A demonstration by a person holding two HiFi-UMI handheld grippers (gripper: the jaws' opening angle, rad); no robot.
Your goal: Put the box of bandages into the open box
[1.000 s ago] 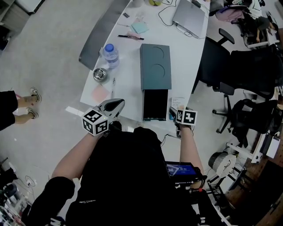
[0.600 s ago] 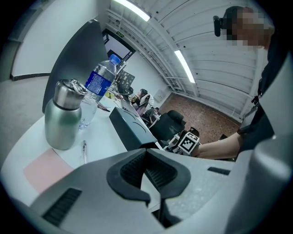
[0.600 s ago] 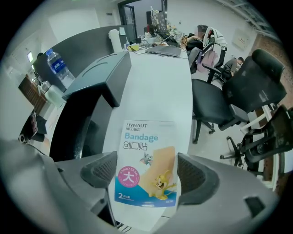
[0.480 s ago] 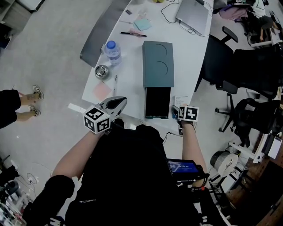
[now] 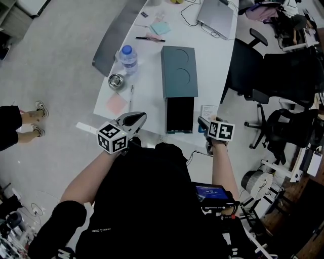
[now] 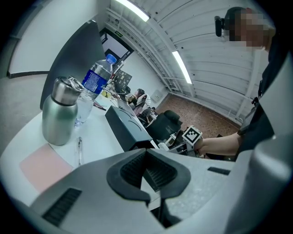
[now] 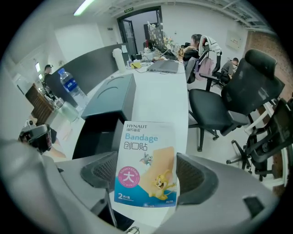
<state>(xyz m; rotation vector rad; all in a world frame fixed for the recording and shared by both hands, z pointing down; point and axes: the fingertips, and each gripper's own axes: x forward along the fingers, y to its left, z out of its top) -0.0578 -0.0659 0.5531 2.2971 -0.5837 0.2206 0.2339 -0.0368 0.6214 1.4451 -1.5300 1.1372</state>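
The open box (image 5: 179,114) lies at the near edge of the table (image 5: 147,76). Its inside is dark and I cannot make out any contents. Its teal lid (image 5: 179,72), with two round recesses, lies flat just beyond it and touches its far end.

The bandage box (image 7: 145,164) stands upright between the jaws of the right tool (image 7: 146,183), which press on its two sides. From the head view it is held just right of the open box, near the table's right edge and apart from the open box. The left tool (image 6: 153,199) has its jaws drawn together with nothing between them. It hovers at the near edge, left of the open box.

The table is white and narrow and runs away from the person, with a grey panel (image 5: 114,35) along its left side. The floor (image 5: 61,60) is pale grey. Black chairs (image 5: 245,71) stand to the right, and a laptop (image 5: 217,15) sits at the far end.

Left of the lid stand a water bottle (image 6: 94,87) and a steel cup (image 6: 59,116), close together. Nearer lie a pen (image 6: 78,151) and a pink note (image 6: 39,167). A person's shoes (image 5: 39,107) show on the floor at far left. Nothing lies between the bandage box and the open box.
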